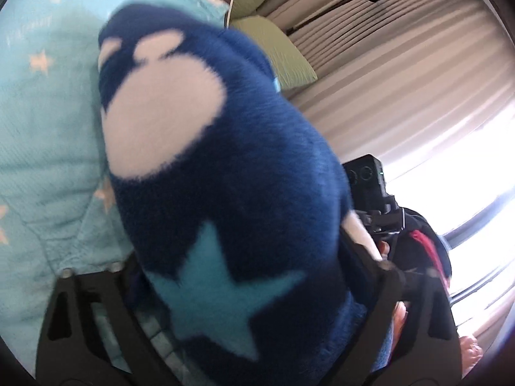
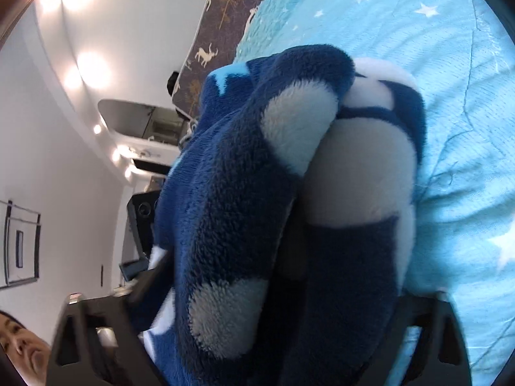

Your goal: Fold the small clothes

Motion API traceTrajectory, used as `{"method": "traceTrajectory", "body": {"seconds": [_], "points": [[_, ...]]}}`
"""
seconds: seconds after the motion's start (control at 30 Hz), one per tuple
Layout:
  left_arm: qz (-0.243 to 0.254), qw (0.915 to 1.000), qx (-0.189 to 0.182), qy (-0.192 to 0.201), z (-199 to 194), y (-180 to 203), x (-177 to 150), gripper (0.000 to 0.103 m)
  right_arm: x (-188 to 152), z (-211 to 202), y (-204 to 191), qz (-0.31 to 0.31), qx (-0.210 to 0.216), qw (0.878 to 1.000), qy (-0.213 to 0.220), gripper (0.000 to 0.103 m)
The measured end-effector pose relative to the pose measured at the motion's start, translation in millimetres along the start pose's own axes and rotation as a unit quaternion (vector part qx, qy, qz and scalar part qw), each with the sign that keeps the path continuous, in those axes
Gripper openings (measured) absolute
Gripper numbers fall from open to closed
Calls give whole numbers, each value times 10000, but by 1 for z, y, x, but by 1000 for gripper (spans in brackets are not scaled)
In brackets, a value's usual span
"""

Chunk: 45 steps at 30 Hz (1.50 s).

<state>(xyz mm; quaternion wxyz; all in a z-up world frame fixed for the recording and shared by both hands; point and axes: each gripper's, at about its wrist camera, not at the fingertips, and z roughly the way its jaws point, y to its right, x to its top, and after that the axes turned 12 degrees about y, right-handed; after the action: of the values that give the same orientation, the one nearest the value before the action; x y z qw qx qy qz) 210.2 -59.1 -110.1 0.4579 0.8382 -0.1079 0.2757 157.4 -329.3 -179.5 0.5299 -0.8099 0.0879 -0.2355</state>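
Left wrist view is almost filled by a dark blue fleece garment [image 1: 225, 167] with white patches and a light blue star. It bulges up between the two black fingers of the left gripper [image 1: 238, 289], which show at the lower left and lower right of the frame. The jaws stand wide apart with the thick cloth bunched between them, and the fleece lies against the inner side of both fingers; whether the pads really press it I cannot tell, because the cloth hides the tips. At the left of the frame lies a light blue bedspread with pale stars [image 1: 42, 122]. In the upper middle are green pillows [image 1: 283, 61], and at the right a pleated curtain [image 1: 386, 80] with bright window light. The other gripper's black body shows at the right middle.

Right wrist view shows the same garment [image 2: 244, 193] folded over itself in thick rolls, hanging between the fingers of the right gripper [image 2: 257, 308]. These jaws are wide apart too, cloth filling the gap. The bedspread [image 2: 450, 112] fills the right side, and a brown blanket with deer figures [image 2: 225, 13] lies at the upper middle. A person's face is at the lower left edge.
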Motion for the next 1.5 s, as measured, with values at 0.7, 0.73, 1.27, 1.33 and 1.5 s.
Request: {"method": "traceTrajectory", "body": {"seconds": [0.7,0.73,1.27,1.33,1.5], "points": [[1855,9725,230,1388,29,64,295,83,265,27,-171,-1959,-4,9702,1428,73],[1877,9720,244,1394,30,55,299,83,273,17,-157,-1932,48,9704,1446,73],[288,9782,1420,1490,156,-162,301,92,369,171,53,-608,-880,9830,1492,86],[533,9753,1547,1483,154,-153,300,92,375,168,63,-429,-735,9850,1500,88],[800,9655,1901,1588,138,-132,298,91,377,142,36,-736,-1434,9724,1685,89]]}}
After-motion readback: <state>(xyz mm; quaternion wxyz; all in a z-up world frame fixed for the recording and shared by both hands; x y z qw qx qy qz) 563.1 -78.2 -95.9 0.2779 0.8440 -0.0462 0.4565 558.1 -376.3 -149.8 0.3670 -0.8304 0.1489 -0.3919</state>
